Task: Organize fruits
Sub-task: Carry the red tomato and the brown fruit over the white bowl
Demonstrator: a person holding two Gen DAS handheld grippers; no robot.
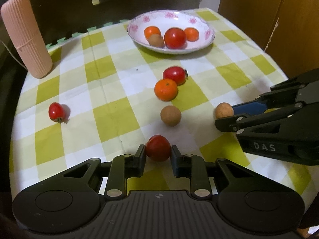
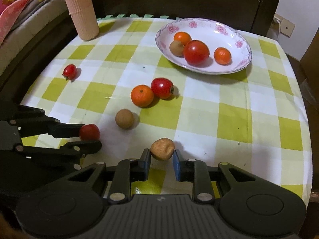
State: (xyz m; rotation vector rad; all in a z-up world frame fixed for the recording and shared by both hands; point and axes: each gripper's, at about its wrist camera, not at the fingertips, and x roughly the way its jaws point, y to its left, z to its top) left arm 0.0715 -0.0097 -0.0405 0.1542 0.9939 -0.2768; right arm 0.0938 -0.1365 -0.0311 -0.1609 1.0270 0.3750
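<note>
Your left gripper (image 1: 158, 153) has its jaws clenched around a red tomato (image 1: 158, 148) near the surface's front edge; its stem end tilts up-left. Your right gripper (image 2: 161, 156) brackets a dented brown fruit (image 2: 162, 149), long axis lying crosswise, but whether both pads touch it is unclear. The flowered plate (image 2: 235, 33) at the back holds four fruits.
</note>
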